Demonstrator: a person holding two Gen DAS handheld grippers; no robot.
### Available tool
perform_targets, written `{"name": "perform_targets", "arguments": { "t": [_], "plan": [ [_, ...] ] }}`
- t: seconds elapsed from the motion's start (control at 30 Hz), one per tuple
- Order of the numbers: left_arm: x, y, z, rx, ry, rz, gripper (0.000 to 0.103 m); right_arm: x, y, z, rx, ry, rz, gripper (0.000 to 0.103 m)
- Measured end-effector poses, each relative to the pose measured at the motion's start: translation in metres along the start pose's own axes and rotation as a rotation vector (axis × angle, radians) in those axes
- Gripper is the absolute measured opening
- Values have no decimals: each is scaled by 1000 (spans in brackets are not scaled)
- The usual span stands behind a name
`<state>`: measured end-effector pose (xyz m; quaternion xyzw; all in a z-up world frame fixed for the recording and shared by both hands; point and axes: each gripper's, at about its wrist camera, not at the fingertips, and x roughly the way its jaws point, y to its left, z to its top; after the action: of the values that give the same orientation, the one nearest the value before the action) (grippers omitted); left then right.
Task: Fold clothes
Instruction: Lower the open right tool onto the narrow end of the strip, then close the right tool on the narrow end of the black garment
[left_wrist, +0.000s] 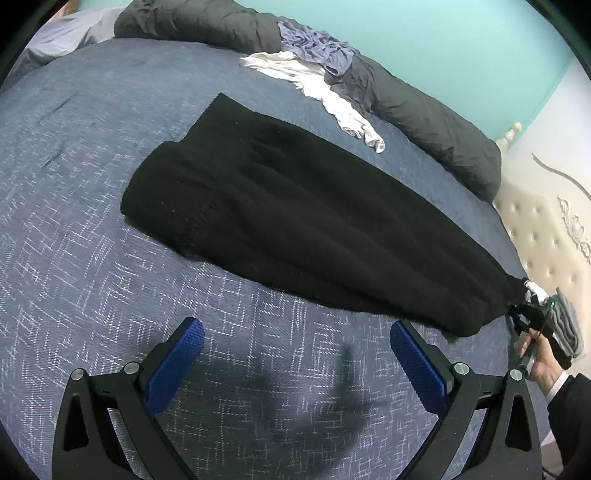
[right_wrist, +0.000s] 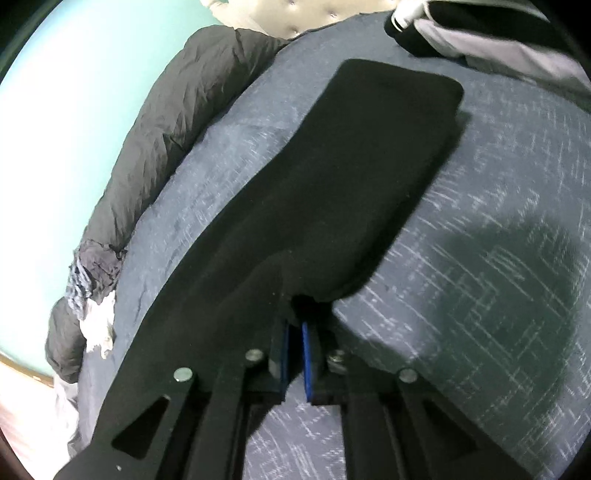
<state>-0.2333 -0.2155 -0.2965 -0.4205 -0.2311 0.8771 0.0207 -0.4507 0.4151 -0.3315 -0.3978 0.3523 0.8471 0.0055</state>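
A long garment (left_wrist: 295, 221) lies stretched across the middle of the bed (left_wrist: 74, 240), its wide end toward the pillow side. My right gripper (right_wrist: 293, 325) clamps the garment's narrow end near the bed's edge by the headboard (left_wrist: 535, 229). My left gripper (left_wrist: 295, 354) hangs spread over bare bedcover, in front of the garment and not touching it. A rolled duvet (left_wrist: 424, 118) runs along the far edge against the wall. Two crumpled clothes (left_wrist: 314, 55) lie on the duvet, spilling onto the bed behind the garment.
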Motion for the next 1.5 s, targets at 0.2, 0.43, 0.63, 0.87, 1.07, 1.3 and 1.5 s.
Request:
{"name": "perform_targets", "arguments": {
  "t": [0.2,0.43,0.63,0.87,1.07,1.3,1.5],
  "plan": [
    [0,-3,-2,7,-1,-3,103,-26,-22,17,23,-37,14,38],
    [5,-7,-4,24,8,6,103,-50,-66,50,103,-88,-38,39],
    [3,-12,-5,41,-7,15,103,-43,-75,68,70,-96,-23,51],
    [-1,-15,-6,45,-14,31,103,-23,-84,92,39,-124,-51,51],
    [1,-20,-7,54,-10,29,103,-16,-74,102,-67,-113,-84,6],
    [1,-25,-9,67,-12,21,103,-25,-54,134,-193,-181,-160,4],
    [3,-22,-8,56,-6,16,103,-8,-75,121,-69,-108,-142,5]
  ]
}}
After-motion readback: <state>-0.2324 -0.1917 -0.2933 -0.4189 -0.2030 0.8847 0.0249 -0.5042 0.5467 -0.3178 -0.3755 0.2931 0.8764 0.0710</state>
